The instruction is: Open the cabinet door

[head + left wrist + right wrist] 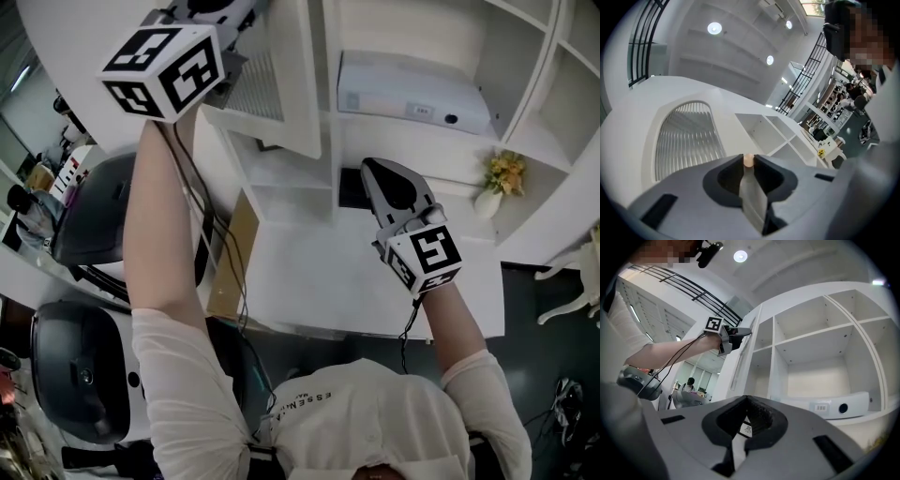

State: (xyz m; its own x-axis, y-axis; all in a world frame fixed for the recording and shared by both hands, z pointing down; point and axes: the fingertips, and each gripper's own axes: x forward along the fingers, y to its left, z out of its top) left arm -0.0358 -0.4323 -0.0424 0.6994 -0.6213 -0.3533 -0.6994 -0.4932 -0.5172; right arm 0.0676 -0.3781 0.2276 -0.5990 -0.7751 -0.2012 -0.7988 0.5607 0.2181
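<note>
Left gripper (748, 161) is clenched on the free edge of the cabinet door (686, 136), which stands swung out from the shelves. Right gripper (745, 399) is closed and empty, facing 1 open compartment holding a white box (834, 406); a flower vase (497, 183) stands further right

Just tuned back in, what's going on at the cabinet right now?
A person is working at a white shelf cabinet with two handheld grippers. The left gripper is closed on the small knob at the edge of the cabinet door, which stands swung out from the shelves. The right gripper is in front of the open compartments, jaws together and empty. A white box lies on one shelf.
</note>
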